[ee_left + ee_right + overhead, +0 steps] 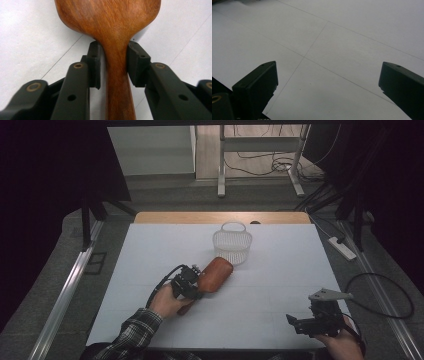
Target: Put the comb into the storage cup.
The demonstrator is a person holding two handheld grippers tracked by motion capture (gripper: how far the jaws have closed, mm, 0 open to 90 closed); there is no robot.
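Note:
A brown wooden spoon lies angled on the white table, its broad head pointing toward a white wire basket. My left gripper is shut on the spoon's neck. In the left gripper view both black pads meet the wood just below the spoon head. My right gripper is held low near the front right of the table. Its jaws stand wide apart over bare table with nothing between them.
The white table top has thin seam lines and a wooden strip along its far edge. A power strip and cables lie on the floor to the right. Metal rails run along both sides of the table.

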